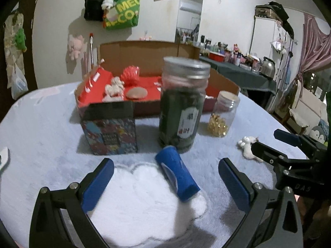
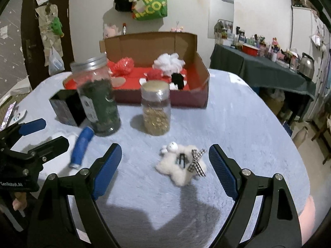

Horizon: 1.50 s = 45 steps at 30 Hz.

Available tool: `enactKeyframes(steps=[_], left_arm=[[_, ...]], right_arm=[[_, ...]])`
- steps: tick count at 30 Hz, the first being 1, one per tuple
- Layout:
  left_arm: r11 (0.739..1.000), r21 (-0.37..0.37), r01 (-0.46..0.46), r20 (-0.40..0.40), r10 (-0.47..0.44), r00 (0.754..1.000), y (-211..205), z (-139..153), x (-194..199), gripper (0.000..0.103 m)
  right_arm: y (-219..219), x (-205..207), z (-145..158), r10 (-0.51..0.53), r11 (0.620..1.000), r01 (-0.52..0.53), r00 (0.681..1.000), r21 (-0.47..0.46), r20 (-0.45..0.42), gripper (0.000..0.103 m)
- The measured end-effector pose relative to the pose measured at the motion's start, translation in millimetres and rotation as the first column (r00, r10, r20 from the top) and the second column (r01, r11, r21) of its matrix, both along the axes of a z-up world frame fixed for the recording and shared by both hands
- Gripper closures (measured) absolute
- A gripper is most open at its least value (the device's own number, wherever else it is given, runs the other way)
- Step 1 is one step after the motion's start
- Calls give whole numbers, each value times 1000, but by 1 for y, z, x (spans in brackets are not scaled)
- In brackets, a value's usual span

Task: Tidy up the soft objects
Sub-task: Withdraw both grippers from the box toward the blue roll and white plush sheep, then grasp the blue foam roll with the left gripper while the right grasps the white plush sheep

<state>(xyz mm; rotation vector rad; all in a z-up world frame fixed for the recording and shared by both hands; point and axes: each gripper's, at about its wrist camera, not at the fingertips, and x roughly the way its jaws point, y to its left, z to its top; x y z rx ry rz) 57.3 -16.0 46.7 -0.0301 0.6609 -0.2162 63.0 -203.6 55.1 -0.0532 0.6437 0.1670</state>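
The worktop (image 2: pixel 238 113) wears a pale blue fluffy cover in a crowded room. Nearest, the right gripper (image 2: pixel 165 165) has its fingers wide apart and empty, with the white plush toy (image 2: pixel 180 165) lying flat between and slightly ahead of them. The left gripper (image 1: pixel 165 177) is open too, the blue roll (image 1: pixel 178 173) between its fingers. The step looks like reaching; next the fingers must lower and close. Further back stands the cardboard box (image 2: pixel 202 78), already holding soft things.

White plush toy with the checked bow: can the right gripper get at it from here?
Probably yes. The right gripper is open, the white plush toy lies flat between its fingers' line, and nothing stands between them.
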Motion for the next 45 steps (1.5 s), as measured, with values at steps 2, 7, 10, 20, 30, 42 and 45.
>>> enactKeyframes(steps=[2,7,10,20,30,42,45], left_arm=[[1000,-7,-1,-22,1,1000,-2,-3,4,0],[1000,10,-14,-72,15,997,-8,-11,14,0],[999,25,-24,-97,26,995,-10,-15,20,0],[997,71,-9,-164,21,986,-15,-25,34,23],[996,30,84,-177,-77,981,-15,-19,34,77],[986,24,168,-165,-162,973,-3,0,29,79],[982,25,187,-165,-180,970,-2,2,31,79]], right_arm=[[-4,3,-4,-1,1000,1,1000,2,-14,16],[-17,16,-13,-1,1000,2,999,18,-53,17],[-22,24,-19,5,1000,-4,997,20,-80,17],[-30,39,-34,30,1000,-29,988,9,-149,17],[-21,34,-33,104,995,-103,986,12,-128,48],[29,13,-8,214,975,-210,976,70,-49,48],[37,14,-5,228,972,-224,973,78,-45,48]])
